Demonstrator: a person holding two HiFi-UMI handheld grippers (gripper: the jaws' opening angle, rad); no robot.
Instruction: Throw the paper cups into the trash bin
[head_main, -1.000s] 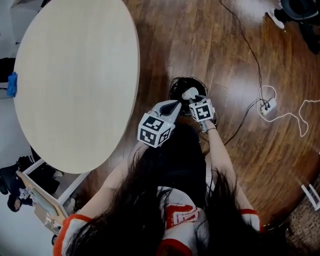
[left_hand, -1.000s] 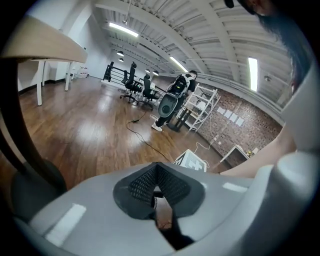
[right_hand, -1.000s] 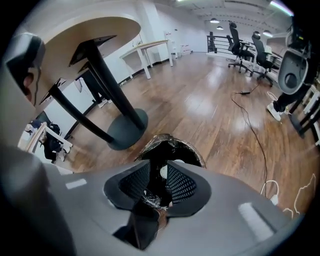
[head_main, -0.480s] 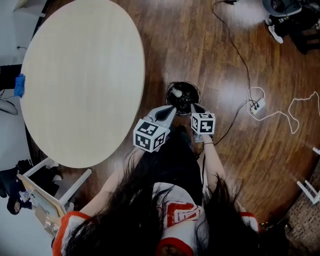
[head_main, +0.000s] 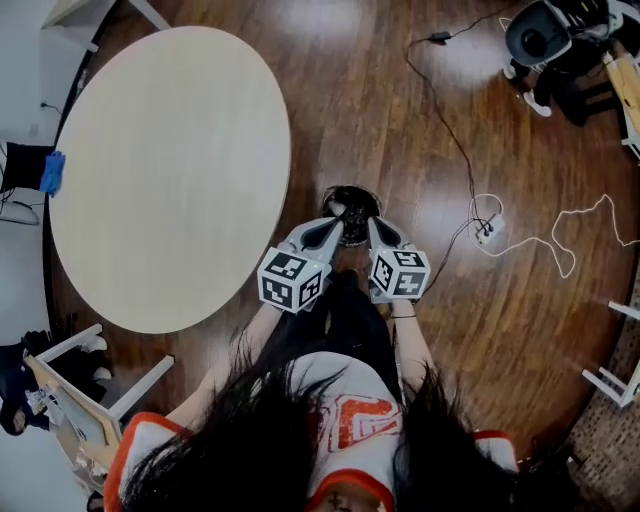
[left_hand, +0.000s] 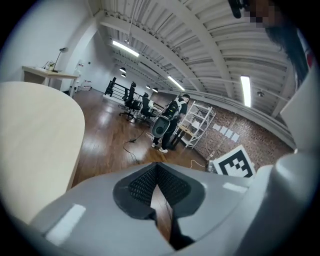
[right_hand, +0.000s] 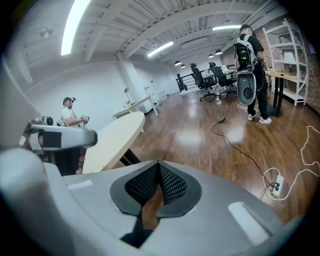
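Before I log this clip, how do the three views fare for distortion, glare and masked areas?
Head view: the edges bend, there is pale glare on the wooden floor, and the table reads flat and pale. Left gripper view: strong fisheye with black corners, and a mosaic patch at the top right. Right gripper view: the same fisheye, with the ceiling strip light blown out.

White top (head_main: 345, 395) with orange-trimmed sleeves (head_main: 135, 452)

readable text: none | shirt print (head_main: 352, 425): too blurred to read
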